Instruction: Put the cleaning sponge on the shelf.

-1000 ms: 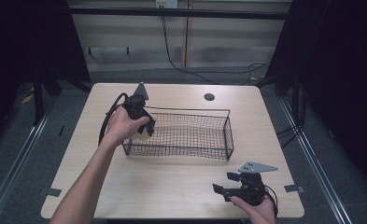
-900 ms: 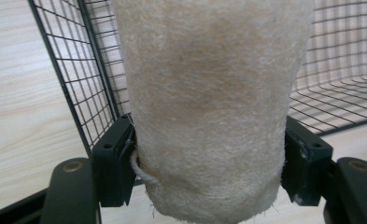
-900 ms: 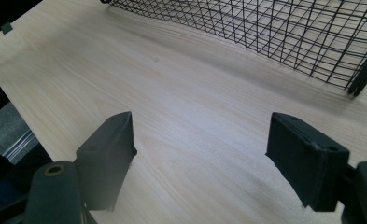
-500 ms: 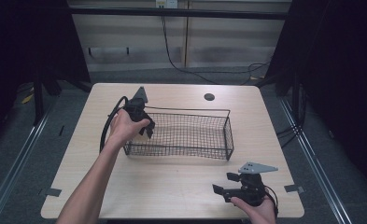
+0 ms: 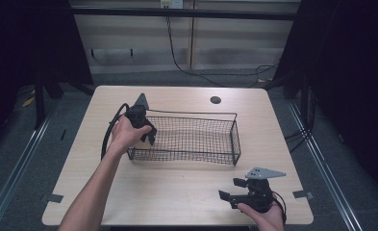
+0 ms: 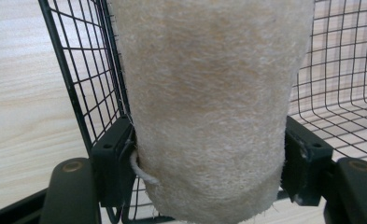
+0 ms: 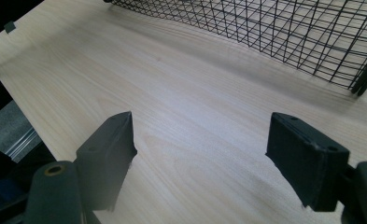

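Pale wooden table (image 5: 177,192), grey floor, dark curtained surround.
Left gripper (image 5: 145,132) pinches beige fibrous loofah cylinder (image 6: 209,107) at black wire basket (image 5: 196,139)'s left end; right gripper (image 5: 232,195) spread, over bare wood.

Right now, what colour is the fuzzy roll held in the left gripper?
Pale beige, a fuzzy fibrous roll; clearest in the left gripper view.

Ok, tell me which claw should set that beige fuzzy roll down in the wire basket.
Left. The left claw already clamps the beige fuzzy roll at the wire basket and its left end. The right claw hangs open above bare table, near the front edge.
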Tool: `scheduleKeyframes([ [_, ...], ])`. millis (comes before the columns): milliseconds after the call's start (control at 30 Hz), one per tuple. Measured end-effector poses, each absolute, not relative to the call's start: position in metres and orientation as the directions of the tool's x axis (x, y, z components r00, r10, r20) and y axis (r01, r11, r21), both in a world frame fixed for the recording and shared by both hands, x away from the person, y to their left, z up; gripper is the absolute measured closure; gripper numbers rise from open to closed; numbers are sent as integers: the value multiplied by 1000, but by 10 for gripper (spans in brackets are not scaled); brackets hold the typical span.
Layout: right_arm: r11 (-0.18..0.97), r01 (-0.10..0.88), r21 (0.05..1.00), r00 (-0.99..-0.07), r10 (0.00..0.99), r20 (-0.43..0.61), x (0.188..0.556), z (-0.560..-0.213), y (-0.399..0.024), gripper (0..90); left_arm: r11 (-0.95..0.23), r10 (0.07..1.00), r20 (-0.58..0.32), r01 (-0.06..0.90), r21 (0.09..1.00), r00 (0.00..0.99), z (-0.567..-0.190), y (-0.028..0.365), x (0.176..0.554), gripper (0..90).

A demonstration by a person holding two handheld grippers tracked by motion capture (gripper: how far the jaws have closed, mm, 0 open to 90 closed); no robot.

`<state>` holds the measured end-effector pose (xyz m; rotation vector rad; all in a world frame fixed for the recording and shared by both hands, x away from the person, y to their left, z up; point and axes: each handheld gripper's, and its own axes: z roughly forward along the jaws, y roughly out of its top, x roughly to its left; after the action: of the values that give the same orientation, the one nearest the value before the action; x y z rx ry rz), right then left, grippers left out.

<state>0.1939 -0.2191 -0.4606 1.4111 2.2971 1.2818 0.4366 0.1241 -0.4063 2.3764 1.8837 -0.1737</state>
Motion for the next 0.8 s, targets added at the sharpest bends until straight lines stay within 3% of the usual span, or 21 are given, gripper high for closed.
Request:
scheduleKeyframes([
  [800,184,653,735,-544,790,285,194,-460,-220,232,-220,972,-97,975,-40,216,-431,115,438,315],
])
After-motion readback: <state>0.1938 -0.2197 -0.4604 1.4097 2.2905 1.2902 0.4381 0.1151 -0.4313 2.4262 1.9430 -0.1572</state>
